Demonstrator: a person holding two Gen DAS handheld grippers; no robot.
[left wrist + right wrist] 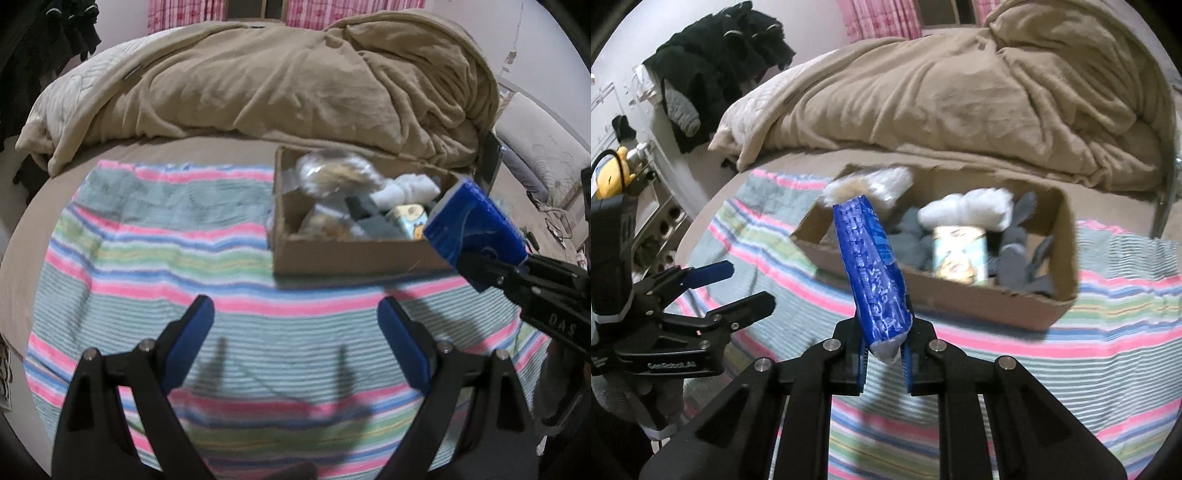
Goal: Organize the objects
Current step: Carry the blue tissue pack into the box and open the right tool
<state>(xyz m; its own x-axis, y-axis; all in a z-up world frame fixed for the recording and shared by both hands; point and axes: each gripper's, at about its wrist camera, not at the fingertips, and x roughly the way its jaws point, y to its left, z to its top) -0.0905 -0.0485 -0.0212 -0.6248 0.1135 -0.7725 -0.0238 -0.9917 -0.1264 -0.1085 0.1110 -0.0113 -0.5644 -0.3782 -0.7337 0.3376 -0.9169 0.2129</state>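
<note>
Right tool [884,354] front and centre, jaws clamped on the lower end of a blue packet [871,266], which stands up and leans left, held above the striped towel [1108,369]. Behind it sits the cardboard box [1067,240] on that towel, loaded: white socks [967,212], grey socks [1019,243], a small printed pack [960,254] upright in the middle, a clear bag [871,184] at the far left corner. Over on the left, the left tool [746,286] hangs above the towel's edge, jaws apart, nothing between them. A tan blanket [960,92] is heaped on the bed behind.
</note>
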